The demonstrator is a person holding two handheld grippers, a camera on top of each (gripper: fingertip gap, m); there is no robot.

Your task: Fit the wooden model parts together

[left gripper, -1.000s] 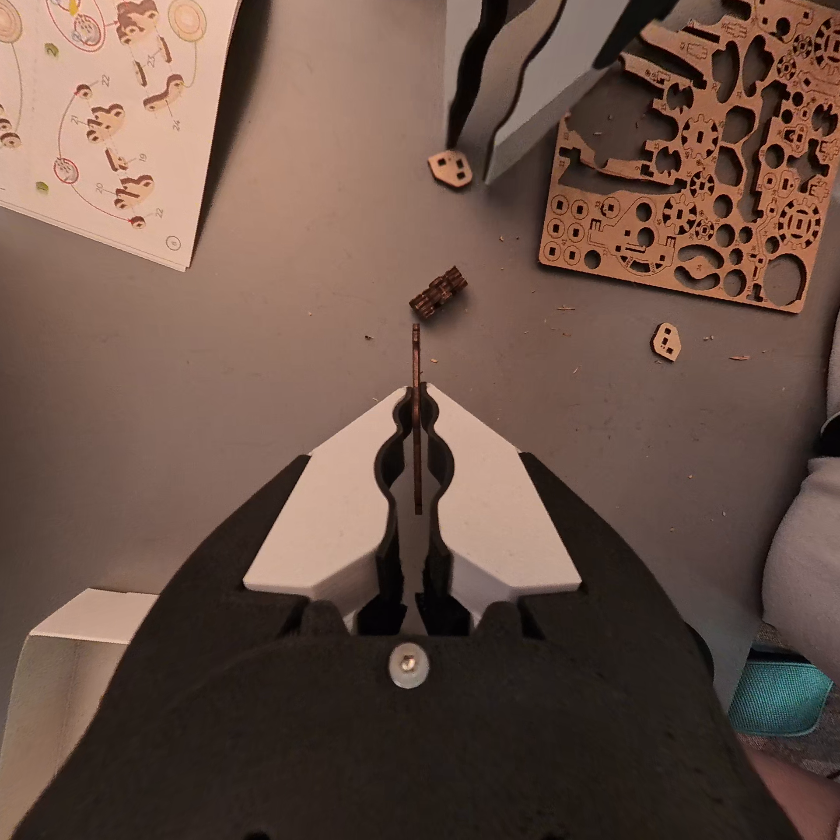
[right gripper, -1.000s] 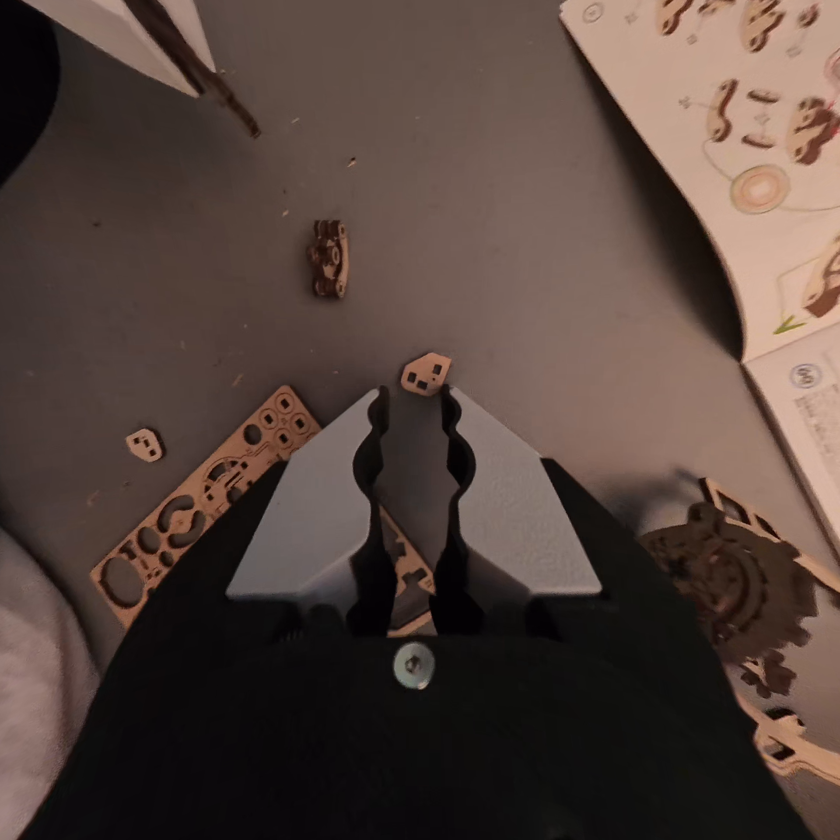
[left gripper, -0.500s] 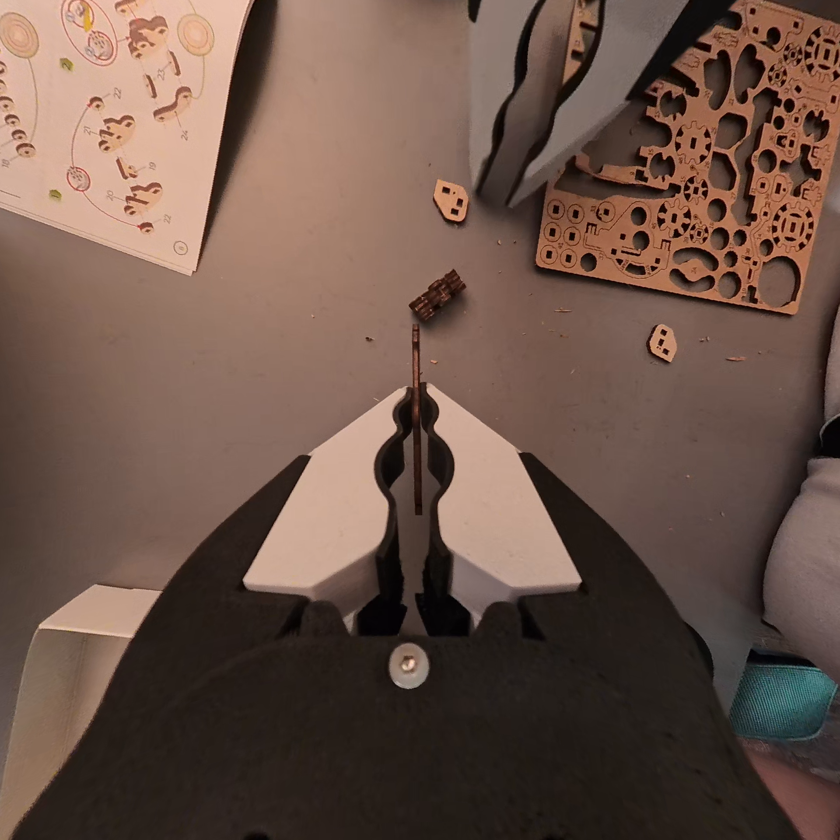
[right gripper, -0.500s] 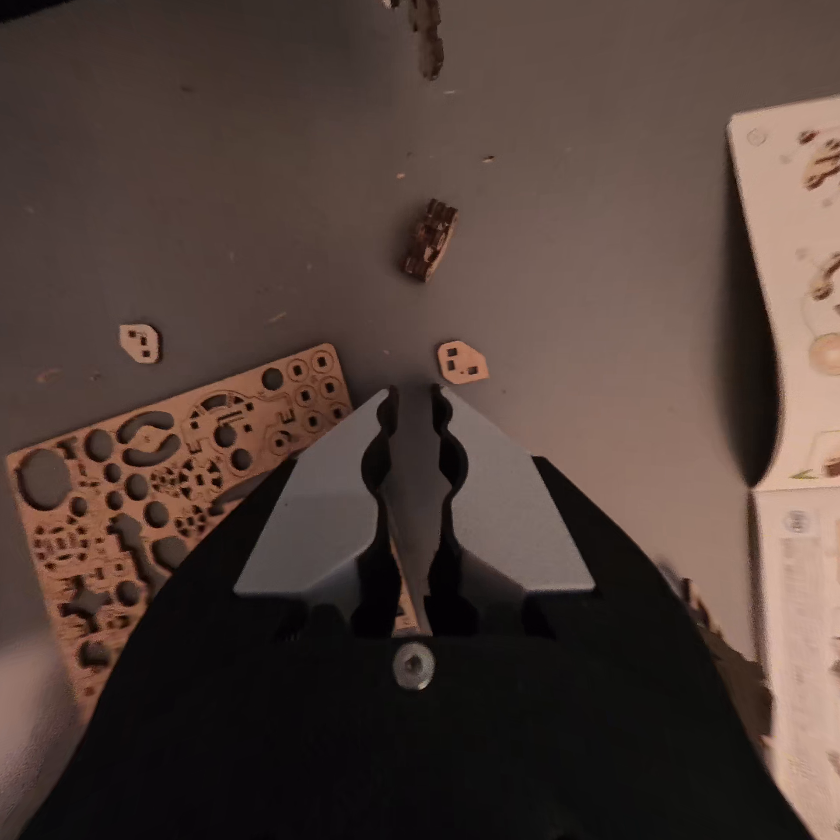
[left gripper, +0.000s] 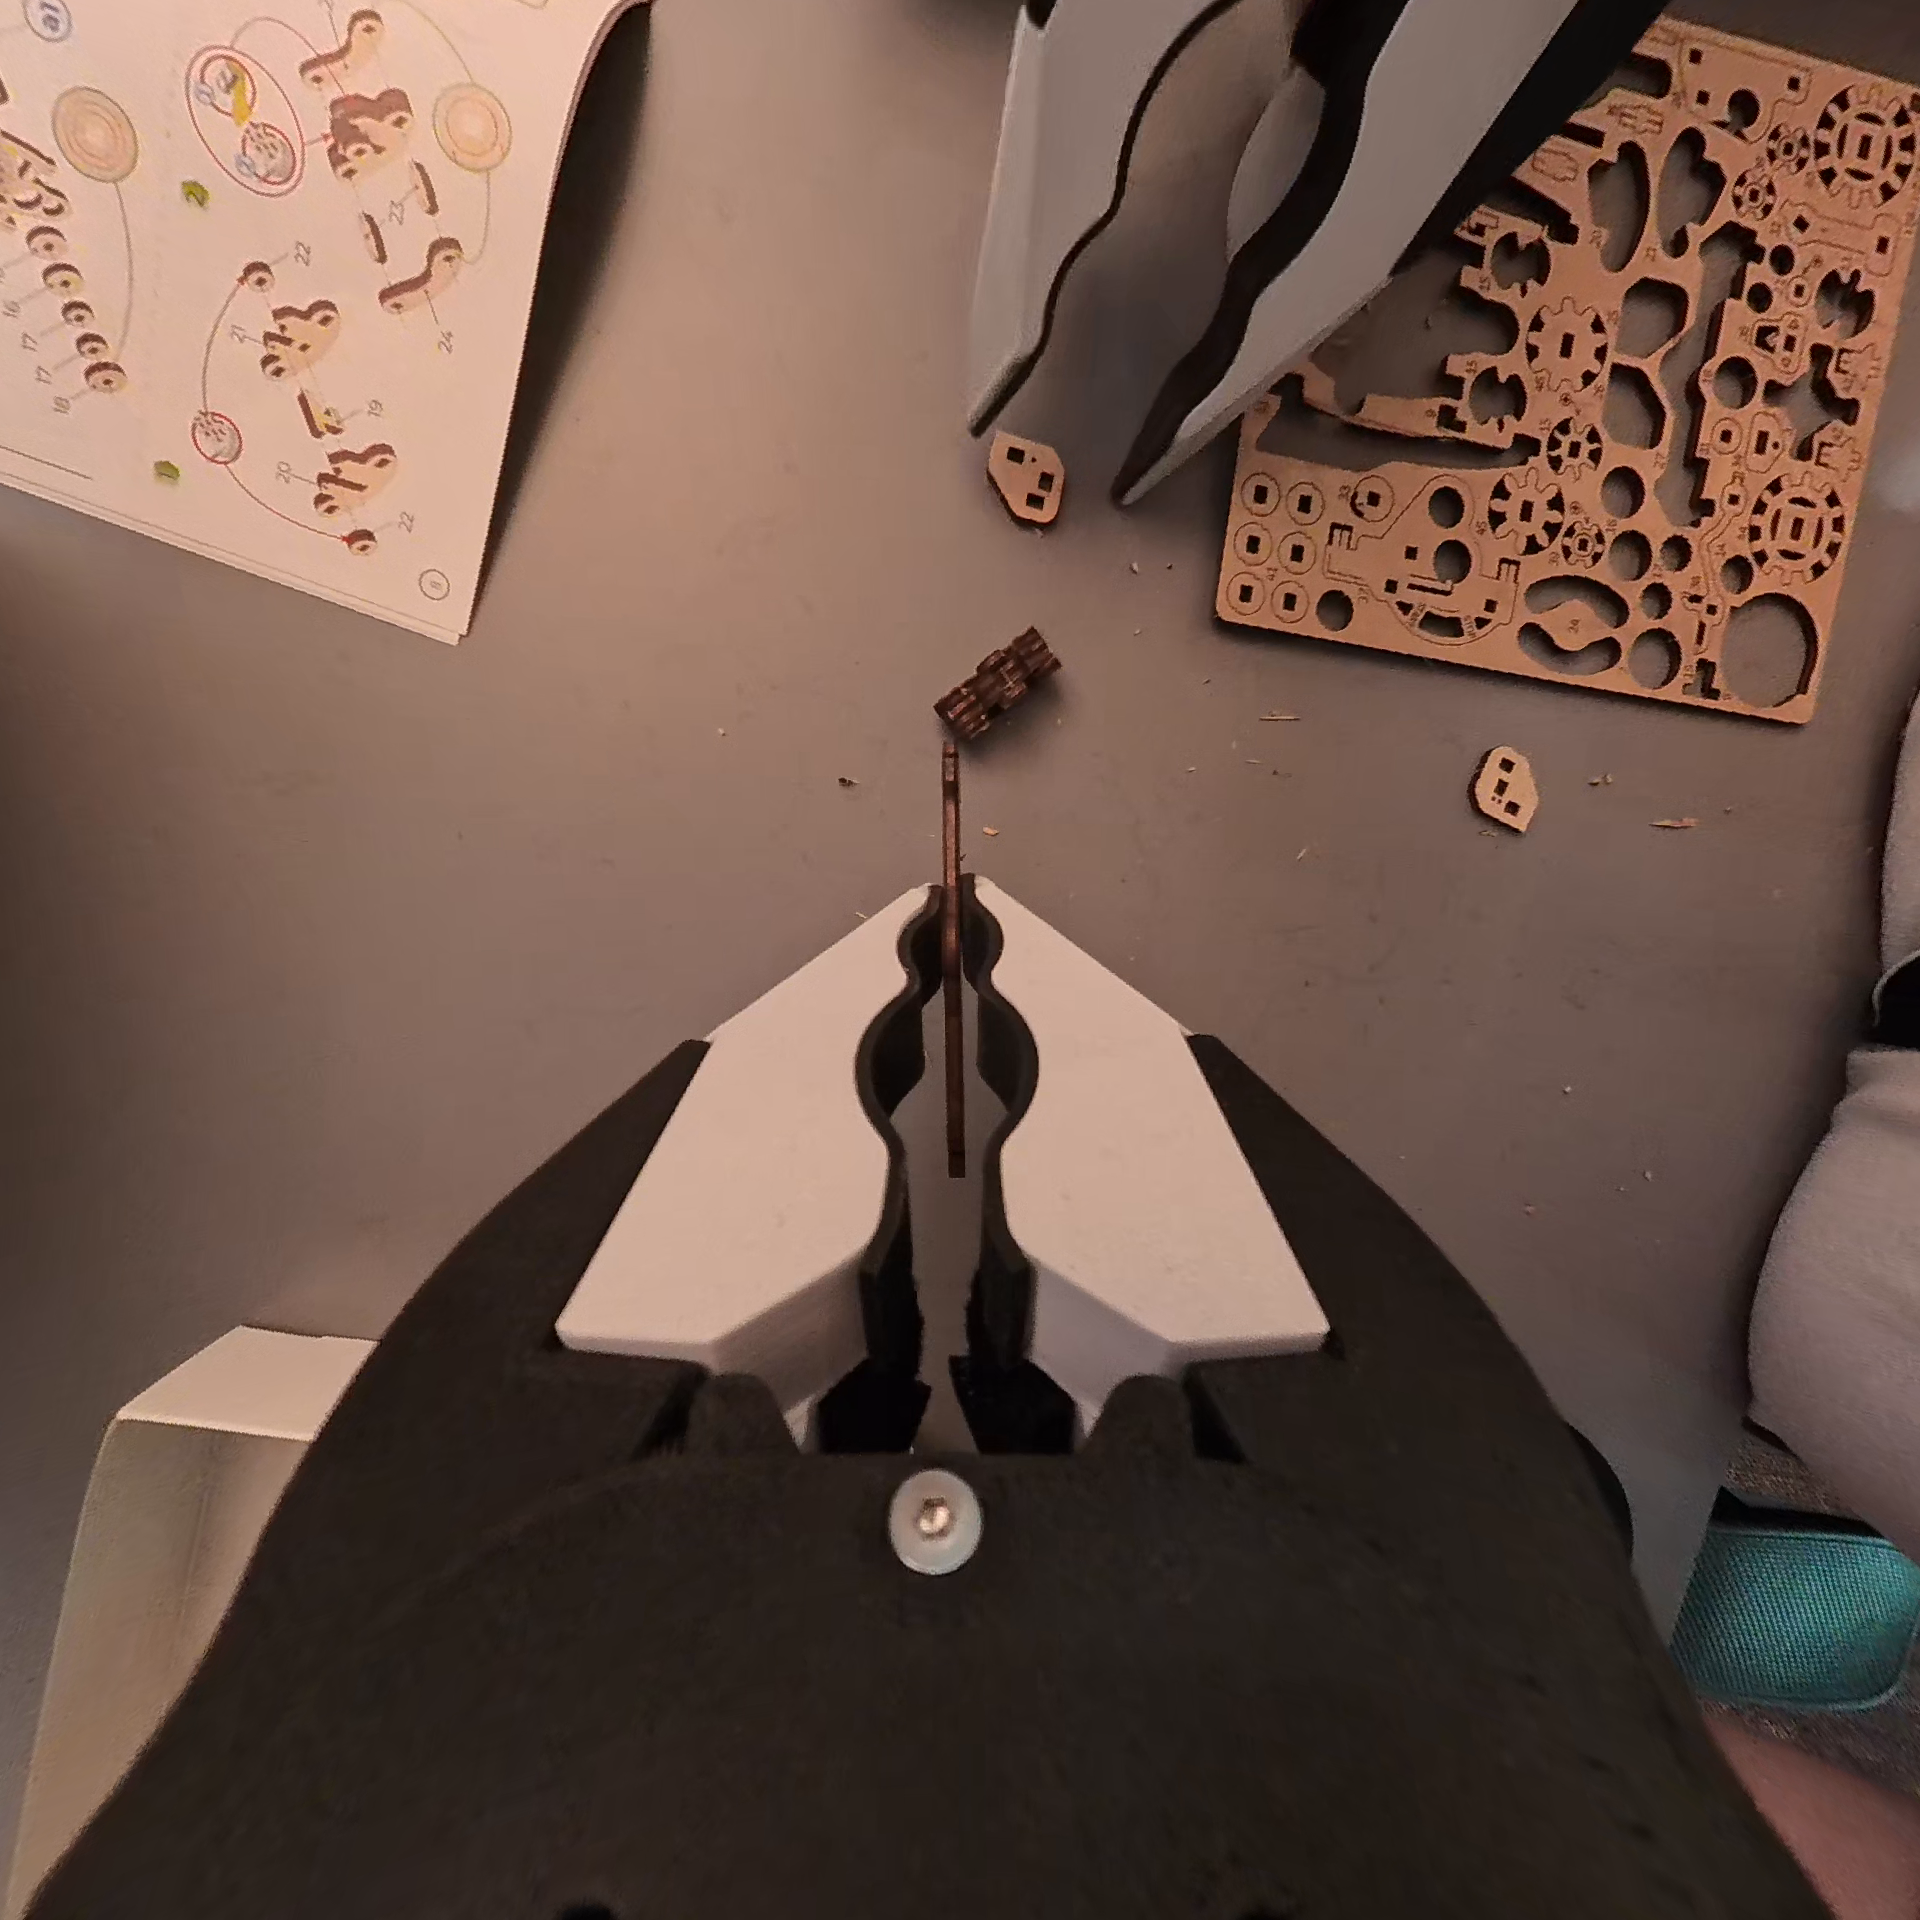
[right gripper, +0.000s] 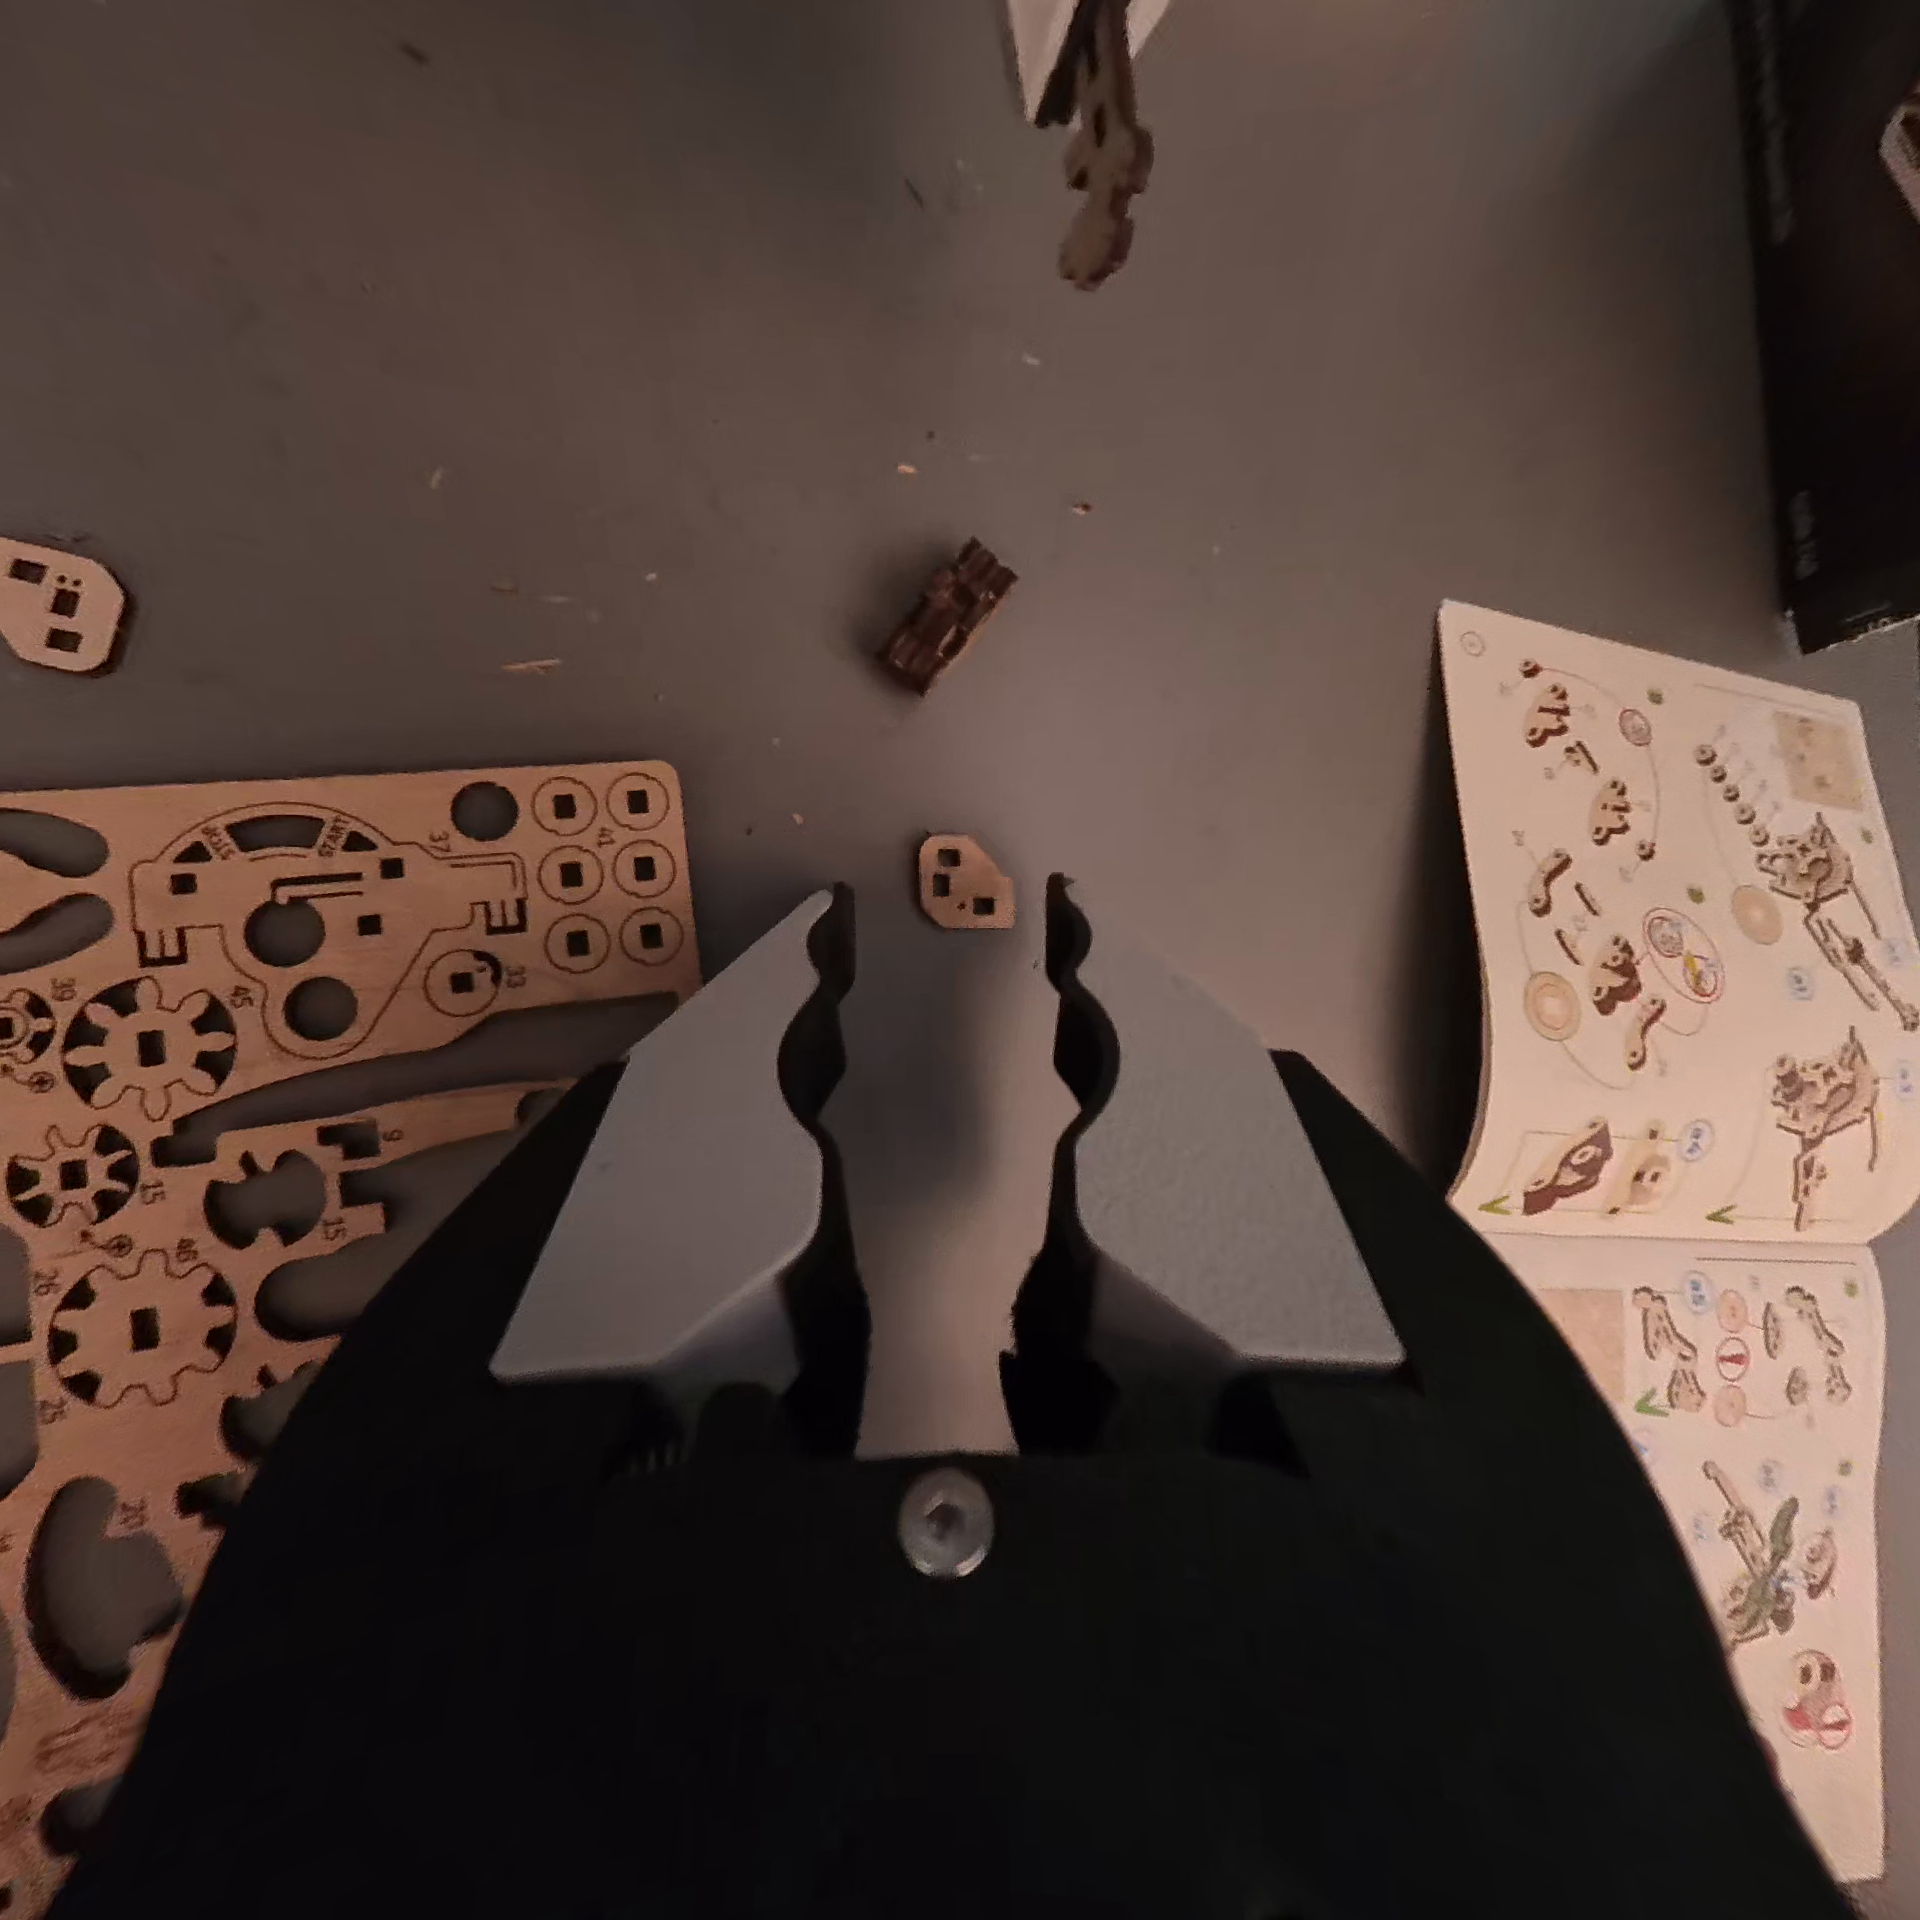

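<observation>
Over mid-tabletop (left gripper: 520, 935), left gripper (left gripper: 951, 904) pinching thin wooden strip (left gripper: 952, 831) edge-on, right gripper (right gripper: 945, 894) spread around small flat piece (right gripper: 964, 881); probably pick-up step, next needing closure on it.

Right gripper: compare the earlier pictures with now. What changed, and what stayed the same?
The right gripper swung around the small flat piece and opened its jaws wider, now bracketing it without gripping. The left gripper stayed shut on its thin wooden part; the dark stacked piece stayed put.
</observation>
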